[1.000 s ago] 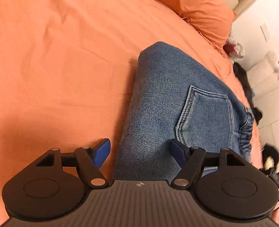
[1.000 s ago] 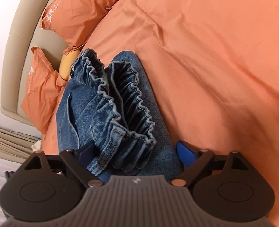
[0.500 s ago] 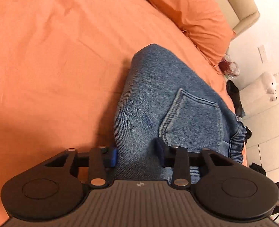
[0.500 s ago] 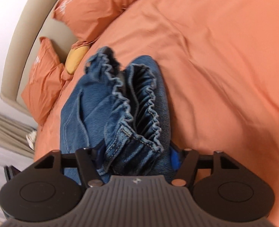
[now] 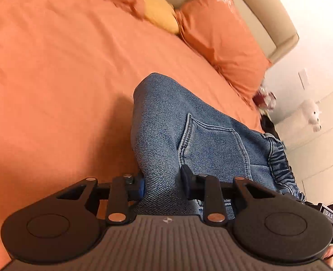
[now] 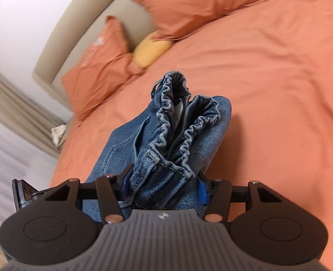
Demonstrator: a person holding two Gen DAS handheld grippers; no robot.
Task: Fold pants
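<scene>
The pants (image 5: 202, 140) are a thick blue bundle, held up off the orange bed (image 5: 53, 72) with one gripper at each end. Their long side runs from one gripper across to the other.

The left gripper (image 5: 161, 186) is closed tight on the smooth folded end, near the back pocket (image 5: 211, 144). The right gripper (image 6: 164, 185) is closed tight on the other end, where the stretchy waistband (image 6: 177, 131) bunches up. Both are touching the cloth, so neither is nearer.

The bed lies under the bundle, wide and flat. The pillows (image 6: 103, 67) and the tan headboard (image 5: 263, 18) are far off at the top edge of the bed. I think the bundle must go down flat, with both ends level.
</scene>
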